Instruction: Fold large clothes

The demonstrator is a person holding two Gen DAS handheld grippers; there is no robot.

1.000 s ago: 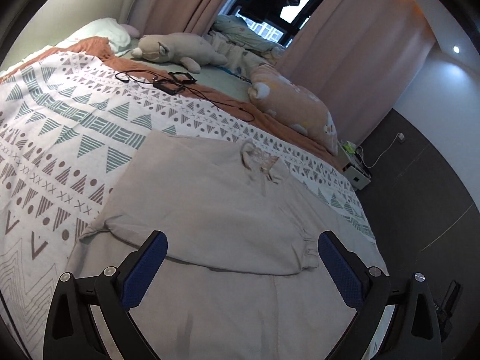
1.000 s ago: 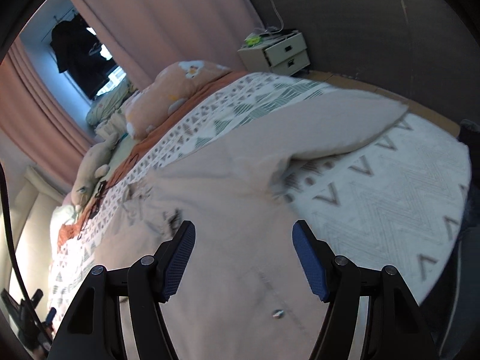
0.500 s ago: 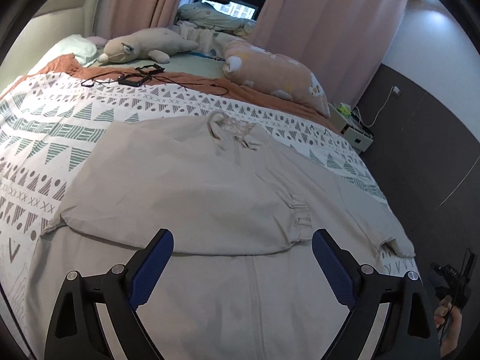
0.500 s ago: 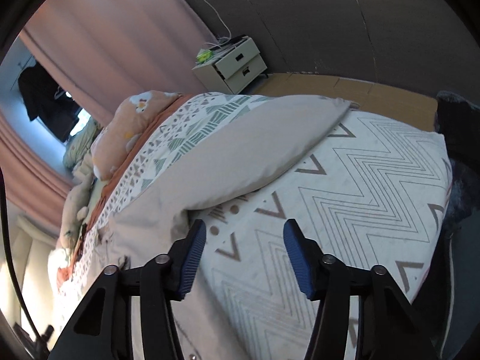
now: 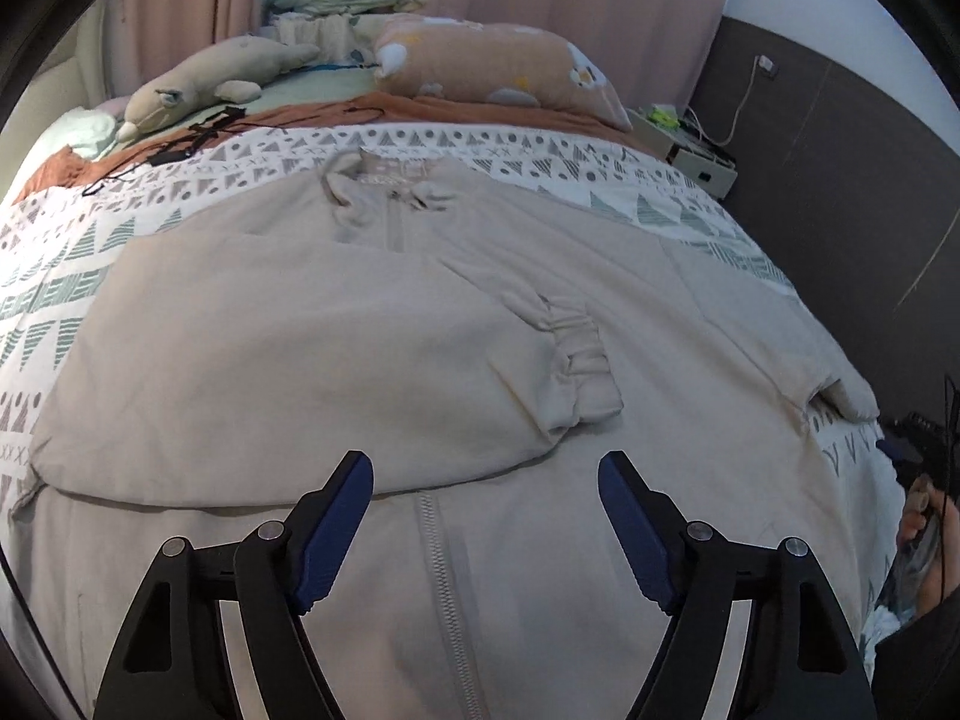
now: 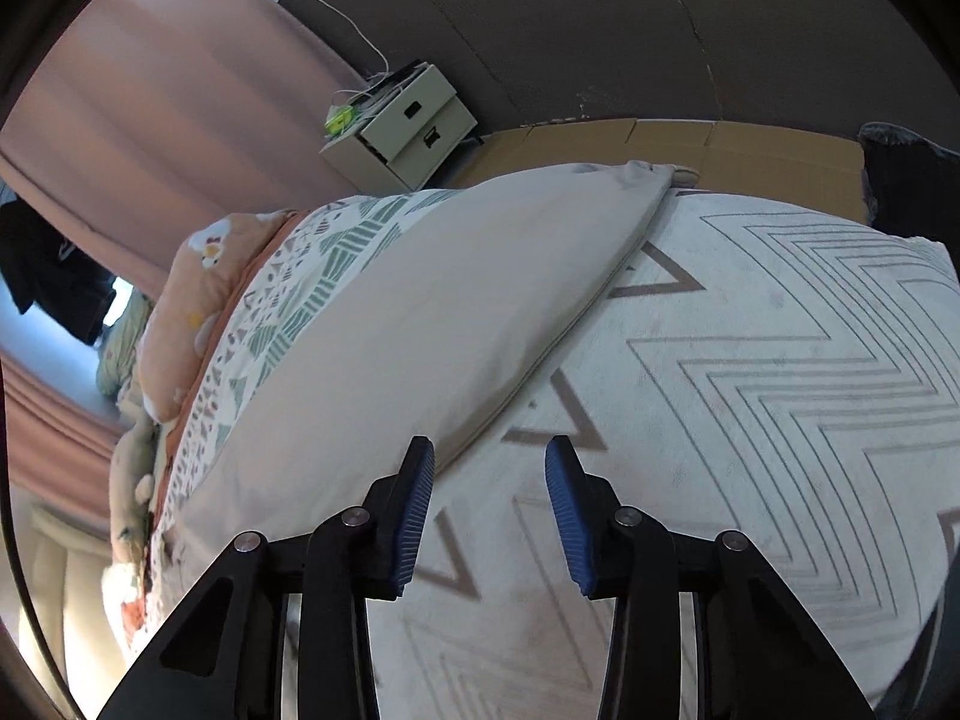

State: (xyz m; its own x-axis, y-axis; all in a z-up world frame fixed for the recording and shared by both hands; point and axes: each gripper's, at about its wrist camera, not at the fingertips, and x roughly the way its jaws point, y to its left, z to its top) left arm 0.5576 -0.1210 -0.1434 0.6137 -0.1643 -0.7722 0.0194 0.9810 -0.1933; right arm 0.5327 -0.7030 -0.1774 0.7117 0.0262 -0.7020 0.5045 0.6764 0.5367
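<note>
A large beige zip jacket (image 5: 372, 312) lies spread on the patterned bedspread (image 5: 60, 276). One sleeve is folded across the chest, its ribbed cuff (image 5: 579, 372) near the middle. The other sleeve (image 6: 432, 312) stretches out to the bed's right edge. My left gripper (image 5: 486, 468) hovers over the jacket's lower front and zip (image 5: 444, 576), its jaws closing with nothing between them. My right gripper (image 6: 489, 450) hangs just beside the outstretched sleeve's lower edge, above the bedspread (image 6: 750, 420). Its jaws are closing and nothing is between the pads.
A peach pillow (image 5: 492, 69), a plush toy (image 5: 210, 81) and black cables (image 5: 198, 135) lie at the bed's head. A white bedside drawer unit (image 6: 402, 123) stands by the dark wall, with wooden floor (image 6: 690, 144) beyond the bed's edge. A hand (image 5: 921, 516) shows at the right.
Both grippers moved lower and across the bed. The left now faces the jacket's middle. The right slid off the jacket's body to the outstretched sleeve's edge. Both sets of jaws narrowed.
</note>
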